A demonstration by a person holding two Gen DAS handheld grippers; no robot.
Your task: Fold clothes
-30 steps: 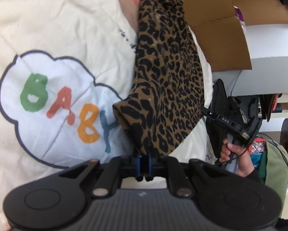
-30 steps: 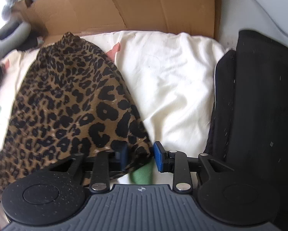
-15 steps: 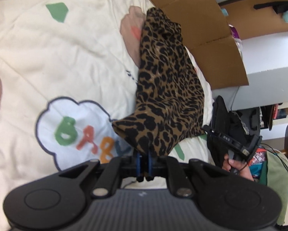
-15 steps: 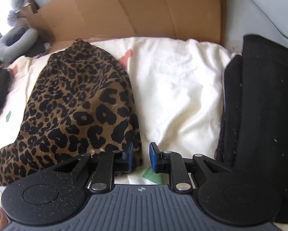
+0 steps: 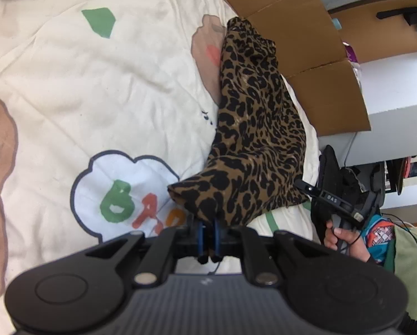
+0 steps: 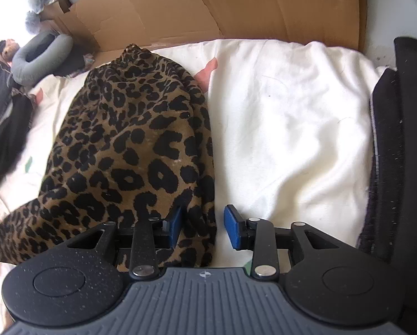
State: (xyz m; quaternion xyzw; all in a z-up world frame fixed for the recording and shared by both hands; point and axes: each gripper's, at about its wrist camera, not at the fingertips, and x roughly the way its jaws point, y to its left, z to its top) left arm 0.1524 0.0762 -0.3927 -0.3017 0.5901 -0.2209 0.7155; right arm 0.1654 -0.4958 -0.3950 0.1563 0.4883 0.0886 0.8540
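Observation:
A leopard-print garment [image 5: 258,145] lies lengthwise on a cream printed bed sheet [image 5: 96,89]. My left gripper [image 5: 208,231] is shut on the garment's near corner, which is lifted a little above the sheet. In the right wrist view the garment [image 6: 130,150] spreads to the left. My right gripper [image 6: 204,224] is open, its jaws set around the garment's near right edge without pinching it. The right gripper also shows in the left wrist view [image 5: 331,198], held in a hand at the bed's right edge.
Flattened cardboard [image 6: 236,8] stands along the far side of the bed. A black fabric item [image 6: 403,145] lies at the right of the bed. A grey neck pillow [image 6: 38,55] and dark clothes [image 6: 4,128] lie at the far left. A backpack [image 5: 398,251] sits beside the bed.
My left gripper pulled back and up with the garment corner, showing more of the sheet. My right gripper narrowed, then opened wide around the garment's edge.

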